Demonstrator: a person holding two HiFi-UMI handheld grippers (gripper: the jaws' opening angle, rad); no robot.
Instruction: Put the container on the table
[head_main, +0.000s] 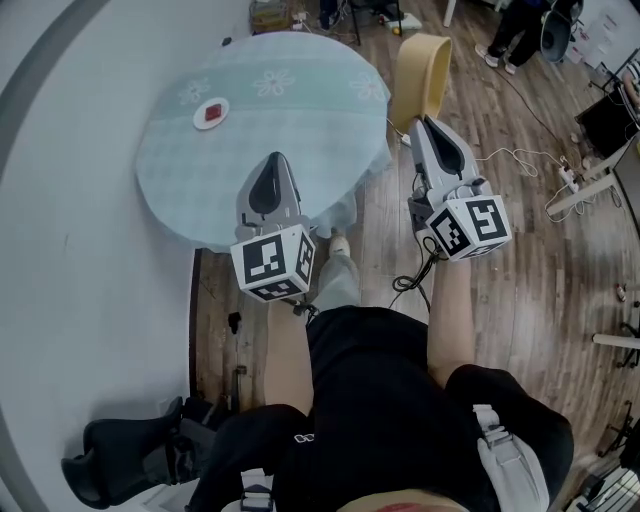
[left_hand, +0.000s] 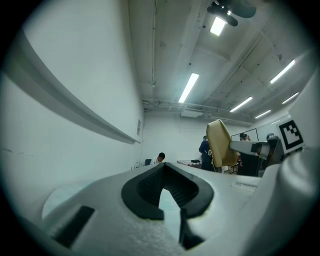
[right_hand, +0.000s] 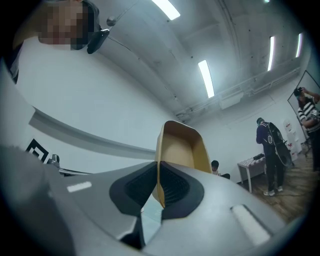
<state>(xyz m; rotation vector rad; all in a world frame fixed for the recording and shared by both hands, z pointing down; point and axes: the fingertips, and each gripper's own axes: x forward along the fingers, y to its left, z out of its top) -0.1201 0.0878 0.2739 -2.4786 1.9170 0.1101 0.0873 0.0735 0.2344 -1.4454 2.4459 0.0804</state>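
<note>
A tan, open-topped container (head_main: 421, 72) hangs tilted over the wood floor, just right of the round table (head_main: 300, 140) with its pale green cloth. My right gripper (head_main: 421, 122) is shut on the container's wall. In the right gripper view that thin wall (right_hand: 181, 148) runs between the black pads (right_hand: 175, 187). My left gripper (head_main: 272, 162) hovers over the table's near edge, shut, with nothing in it. The left gripper view shows its pads (left_hand: 150, 187) meeting at the tip, with the container (left_hand: 220, 144) off to the right.
A small white dish with a red piece (head_main: 211, 113) sits on the table's far left. Cables (head_main: 520, 160) trail over the floor at the right. A black bag (head_main: 130, 450) lies at the lower left. A person (right_hand: 270, 145) stands by a far table.
</note>
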